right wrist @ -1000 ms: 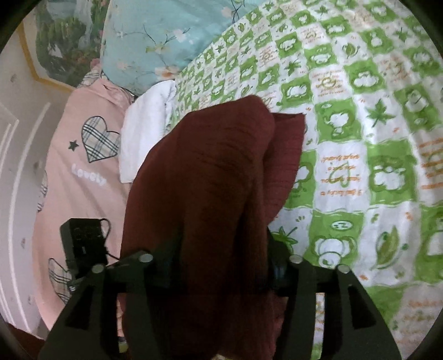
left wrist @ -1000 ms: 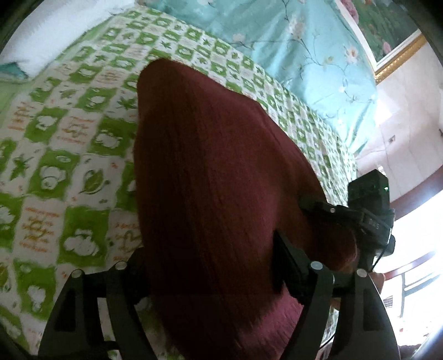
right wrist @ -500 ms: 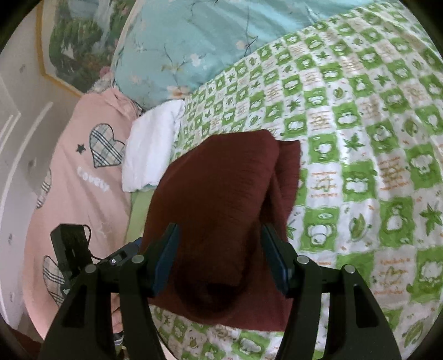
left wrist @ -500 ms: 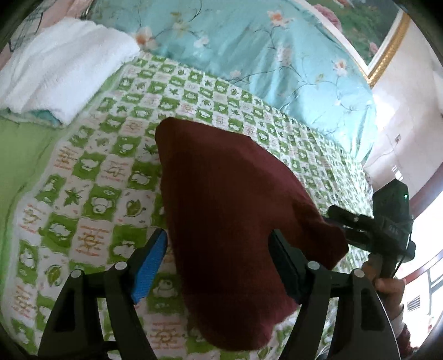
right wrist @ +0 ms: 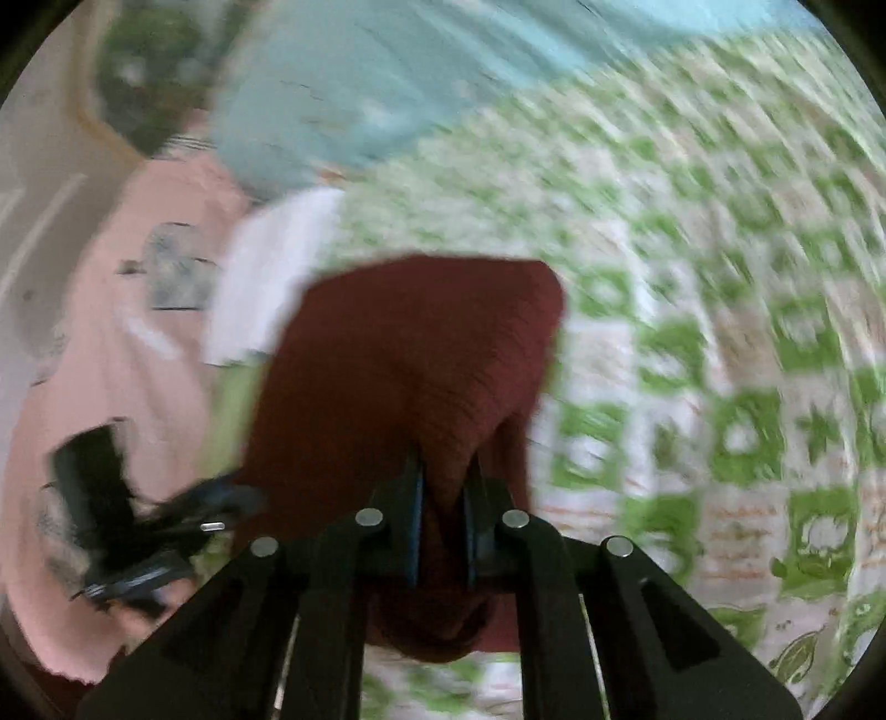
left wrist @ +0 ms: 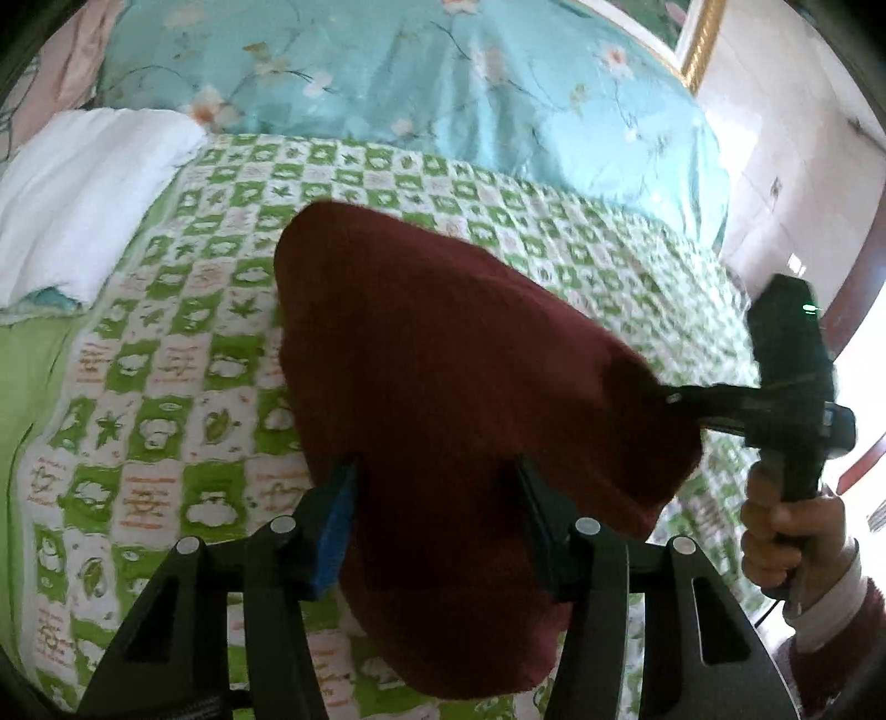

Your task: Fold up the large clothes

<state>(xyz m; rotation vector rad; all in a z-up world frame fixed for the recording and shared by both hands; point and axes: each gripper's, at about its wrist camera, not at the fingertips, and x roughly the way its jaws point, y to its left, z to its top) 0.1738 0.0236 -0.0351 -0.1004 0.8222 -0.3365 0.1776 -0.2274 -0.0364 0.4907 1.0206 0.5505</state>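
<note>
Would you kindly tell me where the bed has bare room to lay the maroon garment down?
The green checked sheet lies bare between the maroon garment and the white towel, and beyond it toward the blue quilt. It is crowded around the right gripper.

Green checked bedspread [left wrist: 166,387], gilt-framed picture [left wrist: 699,39] on wall

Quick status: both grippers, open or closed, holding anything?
Left gripper: open, fingers straddling the dark red knitted garment, not clamping.
Right gripper: closed on the same garment.
</note>
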